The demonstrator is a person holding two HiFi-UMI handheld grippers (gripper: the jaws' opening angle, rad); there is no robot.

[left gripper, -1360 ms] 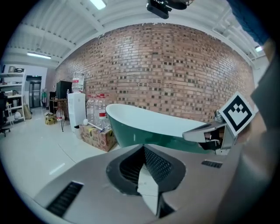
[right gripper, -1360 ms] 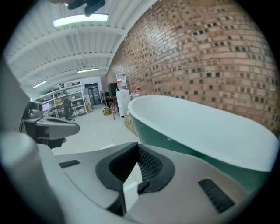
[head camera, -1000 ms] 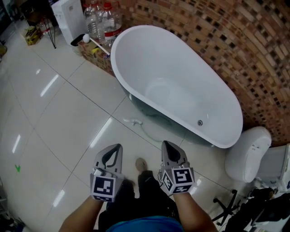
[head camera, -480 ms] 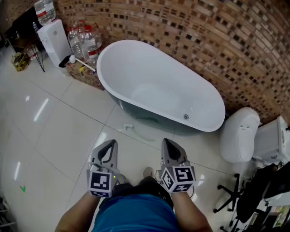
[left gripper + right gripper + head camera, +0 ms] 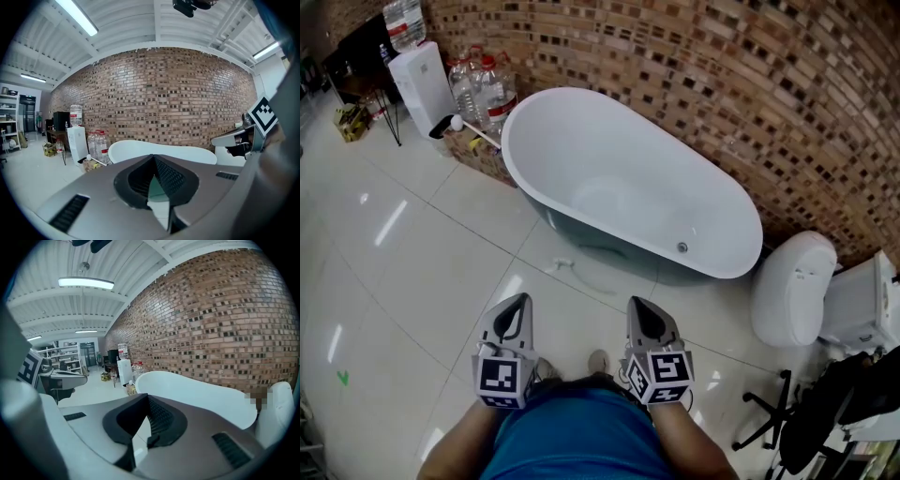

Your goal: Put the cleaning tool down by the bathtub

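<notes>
A: How are the jaws set?
B: The left gripper (image 5: 517, 305) and right gripper (image 5: 639, 307) are both clenched, with nothing held.
A: Where is the cleaning tool (image 5: 473, 131) found?
B: It is propped in a box (image 5: 487, 161) beside the bathtub (image 5: 628, 187), well apart from both grippers.

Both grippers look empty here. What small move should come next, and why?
Probably none beyond resting: the left gripper and right gripper are shut and empty, and the cleaning tool already lies on the box beside the bathtub.
</notes>
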